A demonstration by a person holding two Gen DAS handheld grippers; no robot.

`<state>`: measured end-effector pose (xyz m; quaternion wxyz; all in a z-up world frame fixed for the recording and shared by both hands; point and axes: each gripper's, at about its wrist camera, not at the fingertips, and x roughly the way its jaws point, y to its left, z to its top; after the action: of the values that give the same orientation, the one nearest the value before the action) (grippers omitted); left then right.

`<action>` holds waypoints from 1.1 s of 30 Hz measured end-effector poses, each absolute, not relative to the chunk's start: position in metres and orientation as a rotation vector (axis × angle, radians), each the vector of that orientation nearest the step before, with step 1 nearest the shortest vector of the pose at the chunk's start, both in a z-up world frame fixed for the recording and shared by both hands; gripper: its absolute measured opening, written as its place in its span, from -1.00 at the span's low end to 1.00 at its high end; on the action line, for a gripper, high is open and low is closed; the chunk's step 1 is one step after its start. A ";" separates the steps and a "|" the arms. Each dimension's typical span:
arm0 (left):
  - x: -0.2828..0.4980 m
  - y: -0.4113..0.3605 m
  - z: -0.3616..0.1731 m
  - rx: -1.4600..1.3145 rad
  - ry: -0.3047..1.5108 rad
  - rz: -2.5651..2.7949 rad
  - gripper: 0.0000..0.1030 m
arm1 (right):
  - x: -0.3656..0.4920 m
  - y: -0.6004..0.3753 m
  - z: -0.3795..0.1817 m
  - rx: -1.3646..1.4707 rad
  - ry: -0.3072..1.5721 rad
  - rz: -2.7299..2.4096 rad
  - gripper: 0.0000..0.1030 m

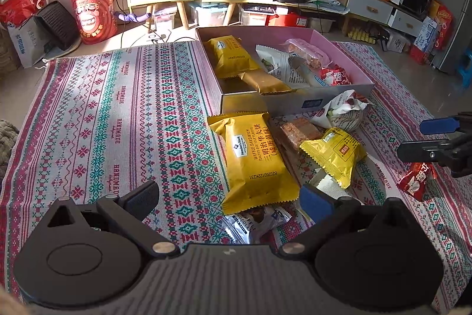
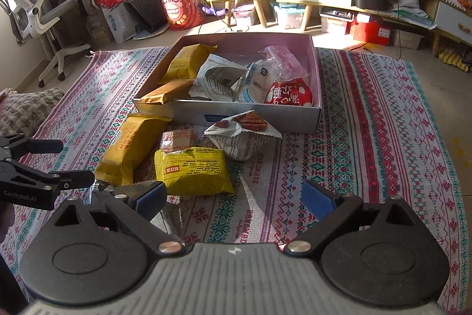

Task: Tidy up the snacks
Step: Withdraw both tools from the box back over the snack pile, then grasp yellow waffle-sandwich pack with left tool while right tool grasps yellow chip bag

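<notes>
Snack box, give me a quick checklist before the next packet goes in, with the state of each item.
1. Left gripper open and empty: ok.
2. Right gripper open and empty: ok.
3. Snack box open on top, no lid: ok.
4. Free floor space in the box: cannot tell, packets overlap.
5. Waffle sandwich pack reachable outside the box, nothing on top: ok.
6. All snacks boxed: not ok, the small yellow pack and others lie on the cloth.
</notes>
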<state>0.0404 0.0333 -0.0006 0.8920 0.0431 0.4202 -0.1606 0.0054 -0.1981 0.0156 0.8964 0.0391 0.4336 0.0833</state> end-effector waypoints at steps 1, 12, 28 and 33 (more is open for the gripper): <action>0.041 0.034 -0.002 0.086 0.872 -0.326 1.00 | 0.005 -0.199 0.014 0.081 0.902 0.170 0.90; 0.068 0.025 -0.018 0.026 0.855 -0.299 0.98 | 0.023 -0.182 -0.003 0.113 0.884 0.277 0.90; 0.092 0.012 -0.033 -0.087 0.944 -0.337 0.28 | 0.041 -0.163 -0.024 0.111 0.940 0.309 0.49; 0.092 0.011 -0.032 -0.093 0.956 -0.335 0.08 | 0.042 -0.159 -0.023 0.094 0.935 0.303 0.34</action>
<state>0.0921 0.0115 -0.0320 0.8734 -0.0444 0.4577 -0.1604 0.0422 -0.1586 -0.0228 0.8806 0.0453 0.4488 0.1452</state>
